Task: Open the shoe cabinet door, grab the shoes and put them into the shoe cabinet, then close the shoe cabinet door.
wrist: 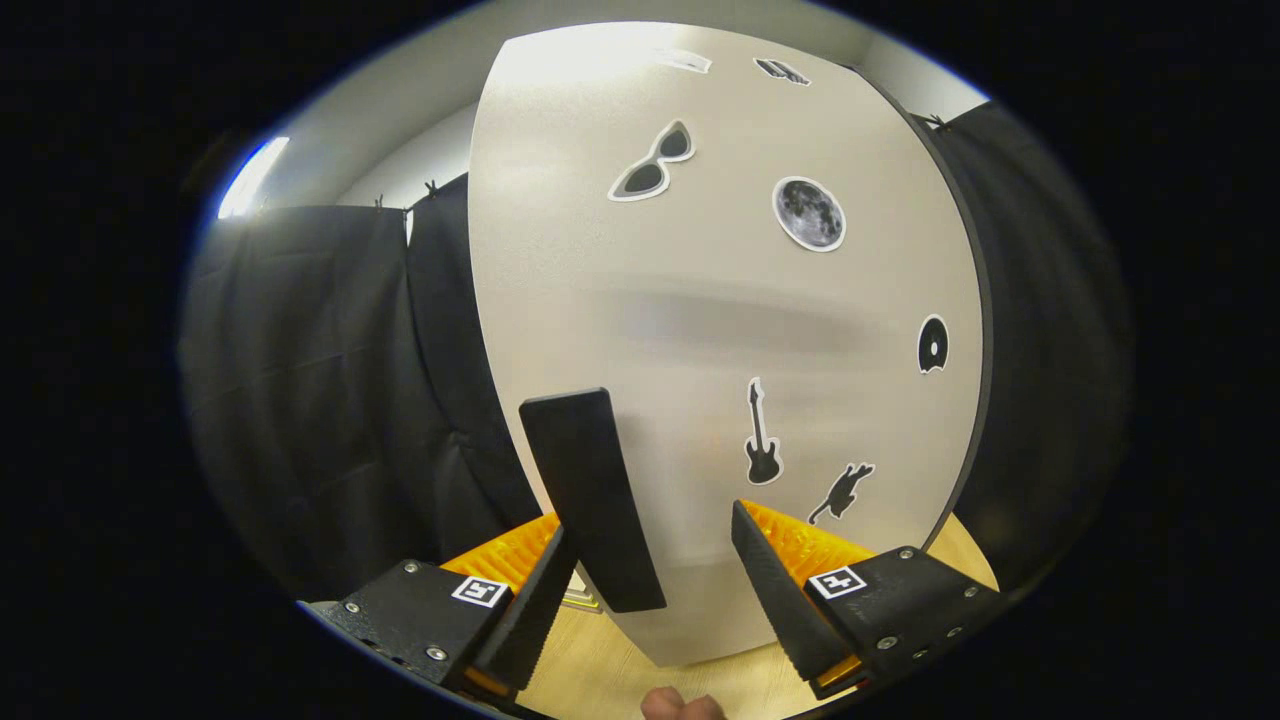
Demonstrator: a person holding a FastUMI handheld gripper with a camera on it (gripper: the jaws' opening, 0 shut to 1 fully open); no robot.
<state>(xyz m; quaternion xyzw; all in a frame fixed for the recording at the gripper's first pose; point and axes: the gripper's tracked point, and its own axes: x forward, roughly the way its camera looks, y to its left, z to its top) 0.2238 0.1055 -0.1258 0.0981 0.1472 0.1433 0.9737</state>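
Faced the shoe cabinet door (720,330) close up, door panel shut, stickers across it. Spotted the dark door handle (590,500) as an upright bar, slightly tilted, just ahead of the gripper (645,590) and nearer its left finger than its right. Gripper spread wide, holding nothing. Handle's long axis ran up-down, so likely needed a small leftward shift before closing.

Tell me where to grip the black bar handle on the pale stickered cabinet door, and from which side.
Grip the black bar handle across its narrow width near mid-length, coming straight at the pale cabinet door. It stands proud near the door's edge, running lengthwise, so one finger fits each side. The gripper is open, with the handle between its fingers, nearer the left one, so probably shift left before closing.
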